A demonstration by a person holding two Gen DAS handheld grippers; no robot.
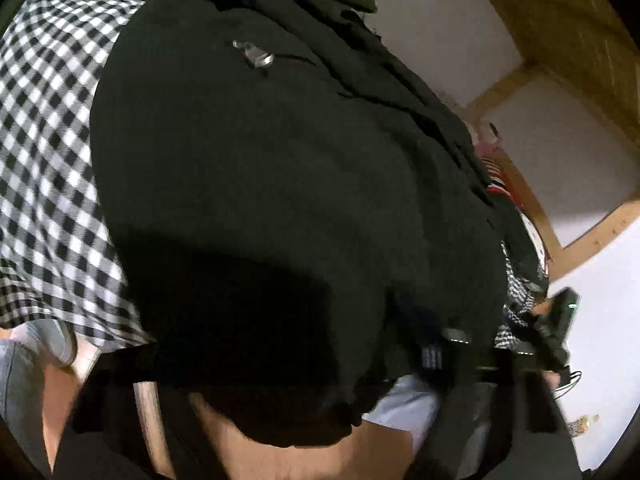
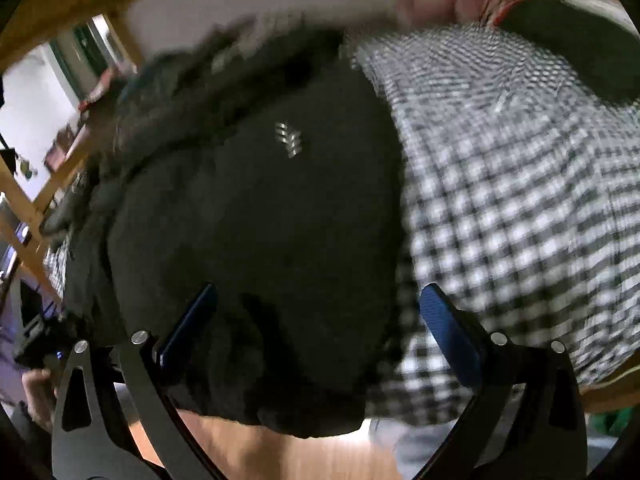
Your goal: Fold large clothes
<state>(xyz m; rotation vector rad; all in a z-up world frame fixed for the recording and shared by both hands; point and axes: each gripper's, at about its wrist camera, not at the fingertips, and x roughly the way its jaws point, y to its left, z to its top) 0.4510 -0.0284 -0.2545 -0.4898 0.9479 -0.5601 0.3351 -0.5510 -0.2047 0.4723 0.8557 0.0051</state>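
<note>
A black garment (image 2: 256, 240) is filling the middle of both wrist views, lying bunched over a black-and-white checked cloth (image 2: 500, 208) that is spreading across the right half of the right wrist view and the left side of the left wrist view (image 1: 52, 140). A small silver zipper pull (image 1: 256, 56) is showing on the black fabric toward the upper middle of the left view, and it is appearing blurred above centre in the right view (image 2: 289, 141).

The right gripper (image 2: 320, 320) is standing with its jaws spread wide at the bottom of its frame, blue pads (image 2: 450, 332) apart, the garment's lower edge lying between them without being pinched.

The left gripper (image 1: 288, 364) is sitting in dark shadow under the black fabric at the bottom of its frame; whether it is gripping cannot be told.

A wooden floor (image 2: 288, 456) is showing below the garment.
</note>
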